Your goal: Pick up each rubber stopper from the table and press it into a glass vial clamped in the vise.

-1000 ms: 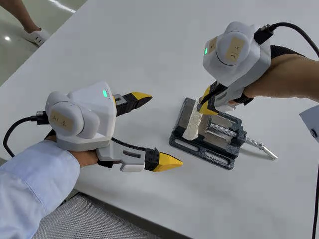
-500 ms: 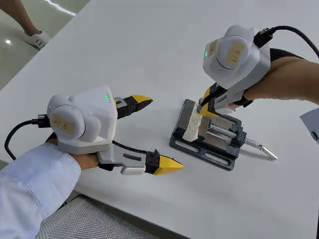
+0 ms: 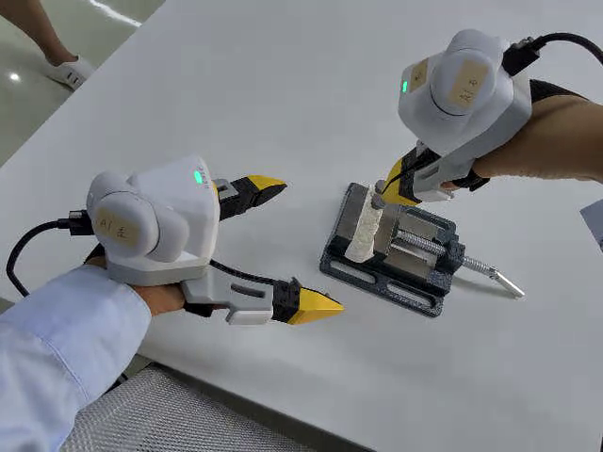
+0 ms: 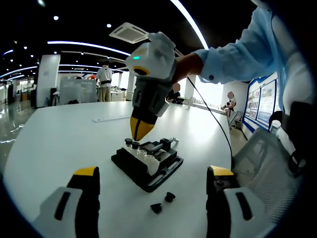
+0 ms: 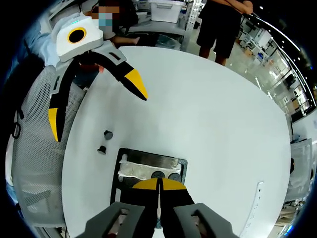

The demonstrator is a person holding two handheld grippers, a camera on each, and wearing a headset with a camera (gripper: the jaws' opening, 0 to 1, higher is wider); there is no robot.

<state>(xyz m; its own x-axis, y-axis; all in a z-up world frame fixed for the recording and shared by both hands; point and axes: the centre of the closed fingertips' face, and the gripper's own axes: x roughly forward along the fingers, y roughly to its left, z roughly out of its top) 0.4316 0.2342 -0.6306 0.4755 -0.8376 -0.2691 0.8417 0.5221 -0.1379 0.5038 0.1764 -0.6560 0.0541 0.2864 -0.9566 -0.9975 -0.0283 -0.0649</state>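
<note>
The left gripper (image 3: 311,245) is hanging wide open, the right gripper (image 5: 159,182) is sitting pinched shut. Those stoppers (image 4: 170,197) are looking light and rubbery; I'd pinch the sides.

Your right hand-held gripper (image 3: 382,196) hangs directly over the vise (image 3: 375,273), blocking its top. Open desk (image 3: 236,85) lies between your left hand-held gripper (image 3: 311,246) and the two loose stoppers (image 4: 170,197).

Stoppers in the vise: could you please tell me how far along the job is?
Done: two seated stoppers show in vials in the vise. In hand: nothing visible; the right tongs hover shut just above them, and the left tongs are open and empty. Left: two loose stoppers lie on the table.
</note>
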